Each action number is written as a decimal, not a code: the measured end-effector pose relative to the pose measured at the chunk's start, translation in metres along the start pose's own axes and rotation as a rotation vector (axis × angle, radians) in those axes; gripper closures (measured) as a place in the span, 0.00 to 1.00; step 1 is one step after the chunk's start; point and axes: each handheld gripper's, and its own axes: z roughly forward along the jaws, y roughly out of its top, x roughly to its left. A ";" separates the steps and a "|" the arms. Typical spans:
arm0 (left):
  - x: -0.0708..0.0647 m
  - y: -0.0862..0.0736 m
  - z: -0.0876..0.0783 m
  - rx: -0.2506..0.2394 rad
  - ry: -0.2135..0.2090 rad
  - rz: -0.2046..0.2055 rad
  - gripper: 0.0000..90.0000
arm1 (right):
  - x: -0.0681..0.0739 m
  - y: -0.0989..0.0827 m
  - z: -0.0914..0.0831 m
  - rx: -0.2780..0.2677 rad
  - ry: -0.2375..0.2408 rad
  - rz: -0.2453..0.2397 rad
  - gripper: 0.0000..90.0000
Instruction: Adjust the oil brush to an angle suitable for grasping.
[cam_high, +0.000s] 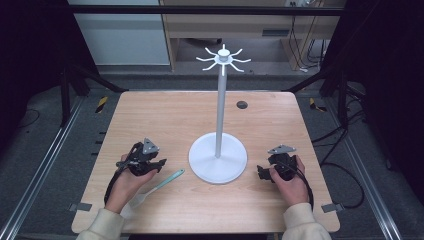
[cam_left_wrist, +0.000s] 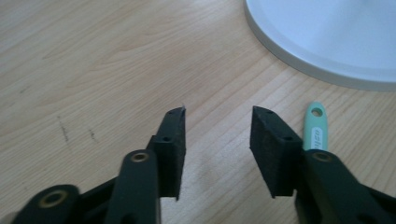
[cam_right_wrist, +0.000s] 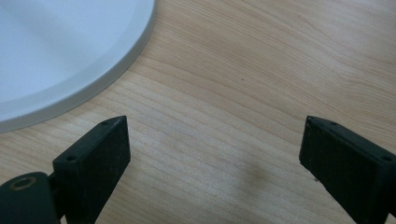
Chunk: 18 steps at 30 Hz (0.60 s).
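A white stand (cam_high: 218, 157) with a round base, a tall pole and hooked arms on top rises from the middle of the wooden table (cam_high: 165, 115). A mint-green utensil (cam_high: 160, 184) lies on the wood left of the base, its handle end with a hole (cam_left_wrist: 315, 125) just right of my left gripper's jaws. My left gripper (cam_high: 159, 164) rests low over the table, open, with bare wood between its jaws (cam_left_wrist: 217, 140). My right gripper (cam_high: 261, 172) sits right of the base, open wide (cam_right_wrist: 215, 154), nothing between its jaws. The base rim (cam_right_wrist: 116, 65) lies beyond its left jaw.
A small dark round grommet (cam_high: 242, 104) is set in the table's far side. Metal rails and cables run along the floor on both sides. A wooden cabinet stands behind the table.
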 end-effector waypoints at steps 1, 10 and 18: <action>0.000 -0.001 0.001 0.005 -0.007 0.005 0.70 | 0.000 0.000 0.000 0.000 0.000 -0.001 0.10; 0.001 -0.004 0.003 0.028 -0.055 0.000 0.93 | 0.000 0.000 0.000 0.002 -0.001 -0.005 0.10; -0.004 -0.004 0.007 0.061 -0.084 0.021 1.00 | 0.000 0.000 0.000 0.002 0.000 -0.005 0.10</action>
